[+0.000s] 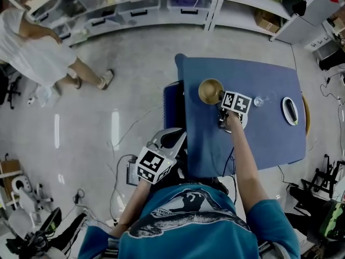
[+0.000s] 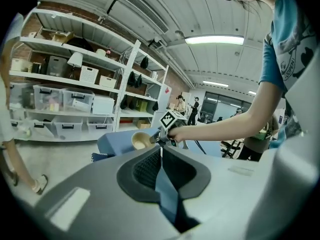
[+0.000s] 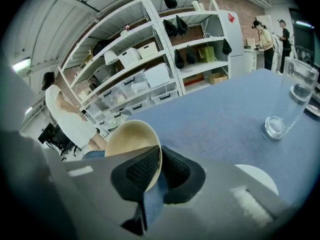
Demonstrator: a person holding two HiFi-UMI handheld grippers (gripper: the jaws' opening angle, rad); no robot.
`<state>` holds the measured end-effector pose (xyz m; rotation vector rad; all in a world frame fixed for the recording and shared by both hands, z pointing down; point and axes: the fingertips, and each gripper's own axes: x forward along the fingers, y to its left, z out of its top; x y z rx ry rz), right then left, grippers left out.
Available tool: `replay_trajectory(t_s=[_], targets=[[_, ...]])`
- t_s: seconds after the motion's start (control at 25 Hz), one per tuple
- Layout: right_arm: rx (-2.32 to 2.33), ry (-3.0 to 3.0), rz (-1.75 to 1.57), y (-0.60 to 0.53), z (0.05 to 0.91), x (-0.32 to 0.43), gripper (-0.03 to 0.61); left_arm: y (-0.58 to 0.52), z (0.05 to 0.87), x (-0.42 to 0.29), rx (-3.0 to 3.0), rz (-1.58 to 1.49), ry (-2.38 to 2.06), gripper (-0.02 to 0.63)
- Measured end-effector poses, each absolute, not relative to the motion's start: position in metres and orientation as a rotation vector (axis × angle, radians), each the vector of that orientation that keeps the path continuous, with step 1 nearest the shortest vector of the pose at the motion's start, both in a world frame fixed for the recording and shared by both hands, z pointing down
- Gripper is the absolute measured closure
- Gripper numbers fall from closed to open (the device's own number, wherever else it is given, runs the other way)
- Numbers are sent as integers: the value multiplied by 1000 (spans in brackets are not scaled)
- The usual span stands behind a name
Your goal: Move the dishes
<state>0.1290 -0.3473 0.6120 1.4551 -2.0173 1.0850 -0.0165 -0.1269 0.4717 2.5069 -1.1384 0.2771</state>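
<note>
Clamping one bowl (image 3: pixel 131 140), the right gripper (image 3: pixel 159 158) hovers near one glass (image 3: pixel 292 96), two plates (image 1: pixel 246 124) (image 1: pixel 284 108).

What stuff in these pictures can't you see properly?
1. The white plate: right gripper view, mostly hidden behind the body of the right gripper.
2. The dark thing on the oval dish: head view, too small to name.
3. The bottom of the bowl: right gripper view, the jaws shut on its rim cover it, so I can't tell if it's lifted.
</note>
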Motion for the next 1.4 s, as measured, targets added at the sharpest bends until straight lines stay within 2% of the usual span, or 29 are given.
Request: replay_trajectory(t_s=[0.28, 0.64, 1.0, 1.4], targets=[[1495, -2024, 1151, -353, 618, 131, 548, -122, 477, -25, 2483, 286, -1171, 591], [1480, -2036, 1146, -350, 612, 130, 449, -124, 474, -21, 2509, 295, -1130, 591], [1514, -2159, 1062, -329, 578, 139, 448, -127, 470, -17, 2554, 300, -1065, 591], [1521, -2311, 964, -252, 540, 129, 448, -126, 469, -16, 2633, 329, -903, 590]])
